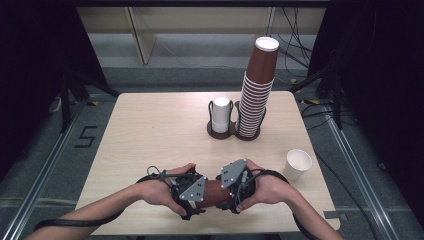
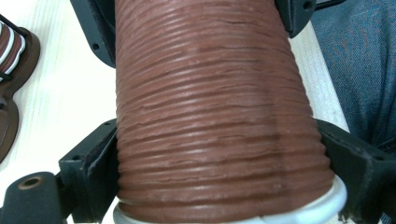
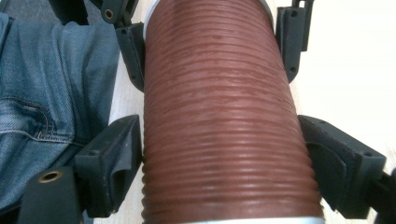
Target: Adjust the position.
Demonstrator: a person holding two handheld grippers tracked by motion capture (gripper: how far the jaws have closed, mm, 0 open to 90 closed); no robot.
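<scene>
Left gripper [image 1: 192, 200] and right gripper [image 1: 231, 192] both clamp brown ribbed cup [image 1: 215, 194], held level at table's [image 1: 150, 130] 6 o'clock edge. Likely separating nested cups; next, pull apart.

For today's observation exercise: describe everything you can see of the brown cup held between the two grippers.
The brown cup is a ribbed, paper-looking sleeve with a white rim, possibly several nested cups. It lies level above the table's near edge, between the two hands. The left gripper clamps one end and the right gripper the other, jaws pressing both sides. Fine horizontal ridges cover it, with slight creases.
</scene>
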